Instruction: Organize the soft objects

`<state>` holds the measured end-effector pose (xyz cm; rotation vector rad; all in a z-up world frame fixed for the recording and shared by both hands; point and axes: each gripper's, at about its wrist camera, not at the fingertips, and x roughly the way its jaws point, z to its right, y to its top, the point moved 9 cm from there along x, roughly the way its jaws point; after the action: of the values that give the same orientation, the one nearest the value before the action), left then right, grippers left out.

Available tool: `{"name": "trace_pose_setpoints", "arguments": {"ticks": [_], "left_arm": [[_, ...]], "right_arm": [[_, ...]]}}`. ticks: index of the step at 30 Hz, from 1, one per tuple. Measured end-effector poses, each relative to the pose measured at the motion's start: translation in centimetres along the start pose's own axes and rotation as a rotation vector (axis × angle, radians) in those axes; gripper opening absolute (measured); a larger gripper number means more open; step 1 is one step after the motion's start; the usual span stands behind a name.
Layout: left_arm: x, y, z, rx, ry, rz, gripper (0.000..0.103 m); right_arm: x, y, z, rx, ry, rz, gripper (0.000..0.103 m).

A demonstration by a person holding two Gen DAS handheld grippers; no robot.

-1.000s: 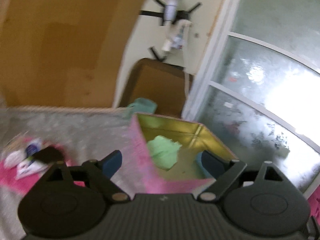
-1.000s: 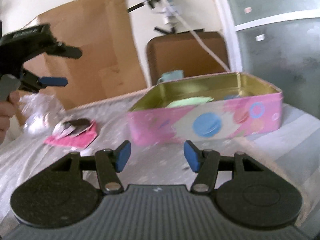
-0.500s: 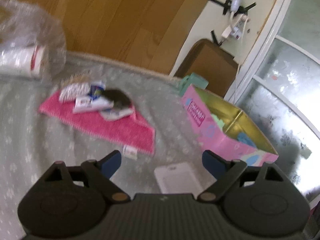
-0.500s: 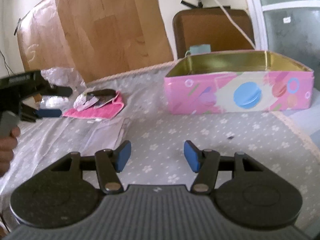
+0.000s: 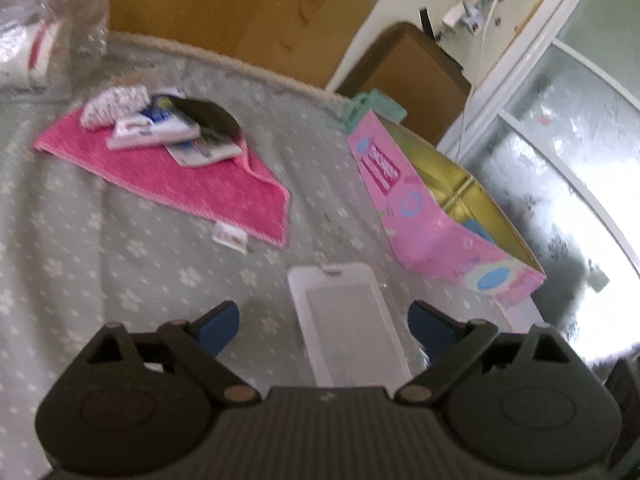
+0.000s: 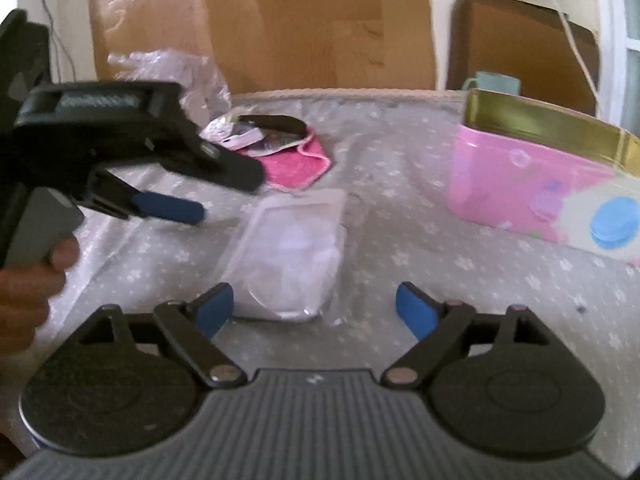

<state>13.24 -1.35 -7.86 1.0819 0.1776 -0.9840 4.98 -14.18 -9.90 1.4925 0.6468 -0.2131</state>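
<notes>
A clear plastic packet (image 6: 294,250) with soft white stuff inside lies flat on the grey flowered cloth (image 6: 400,208). In the left wrist view the same packet (image 5: 348,320) lies between the wide-apart fingers of my left gripper (image 5: 324,324), untouched. My right gripper (image 6: 314,310) hovers just short of the packet's near end, its jaws opening, nothing between them. The pink tin (image 6: 536,188) with a gold inside stands open at the right; in the left wrist view the tin (image 5: 432,216) shows something blue inside. A pink towel (image 5: 180,176) carries several small packets and a dark item.
A crinkled clear bag (image 5: 44,36) sits at the far left. Cardboard sheets (image 6: 312,20) lean behind the table. A teal mug (image 6: 496,82) stands behind the tin, with a brown chair back (image 6: 524,40) beyond. A hand (image 6: 28,280) holds the left gripper's handle.
Both grippers swung left from the tin toward the clear packet, and the left one dropped lower. The right gripper's jaws have spread wider. The left gripper stays open.
</notes>
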Motion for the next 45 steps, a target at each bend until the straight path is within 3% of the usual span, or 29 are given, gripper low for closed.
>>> {"name": "trace_pose_setpoints", "arguments": {"ticks": [1, 2, 9, 18, 25, 28, 30, 34, 38, 40, 42, 45], "left_arm": [[0.4, -0.3, 0.2, 0.003, -0.002, -0.011, 0.096], [0.7, -0.6, 0.4, 0.003, -0.007, -0.023, 0.097], [1.8, -1.6, 2.7, 0.023, -0.072, -0.065, 0.097], [3.0, -3.0, 5.5, 0.063, -0.089, -0.093, 0.095], [5.1, -5.3, 10.9, 0.111, -0.176, -0.168, 0.091], [5.1, -4.9, 12.5, 0.102, -0.200, -0.163, 0.091], [4.3, -4.1, 12.7, 0.098, -0.188, -0.130, 0.091], [3.1, -3.5, 12.1, 0.094, -0.132, -0.127, 0.092], [4.2, -4.4, 12.8, 0.109, -0.113, -0.189, 0.096], [5.6, -5.1, 13.7, 0.125, -0.105, -0.222, 0.093], [7.8, -6.2, 14.8, 0.130, -0.123, -0.278, 0.082], [8.8, -6.9, 16.5, 0.229, -0.079, -0.250, 0.075]], "right_arm": [[0.0, 0.2, -0.4, -0.003, 0.021, 0.003, 0.075], [-0.2, 0.2, -0.6, -0.013, 0.036, 0.011, 0.058], [-2.0, -0.1, 0.9, 0.063, 0.052, 0.043, 0.025], [-4.4, -1.2, 2.9, 0.110, 0.022, 0.080, 0.019], [-8.0, -3.1, 8.3, 0.189, -0.090, 0.127, 0.019], [-9.8, -4.0, 11.0, 0.247, -0.138, 0.147, 0.031], [-10.8, -4.6, 12.1, 0.298, -0.129, 0.174, 0.059], [-11.0, -4.9, 10.9, 0.271, -0.078, 0.201, 0.070], [-8.4, -5.1, 10.9, 0.196, -0.086, 0.142, 0.075], [-7.5, -5.0, 10.5, 0.129, -0.104, 0.152, 0.052], [-8.0, -4.8, 9.8, 0.112, -0.091, 0.174, 0.037], [-9.3, -4.0, 10.4, 0.112, -0.145, 0.228, 0.022]]}}
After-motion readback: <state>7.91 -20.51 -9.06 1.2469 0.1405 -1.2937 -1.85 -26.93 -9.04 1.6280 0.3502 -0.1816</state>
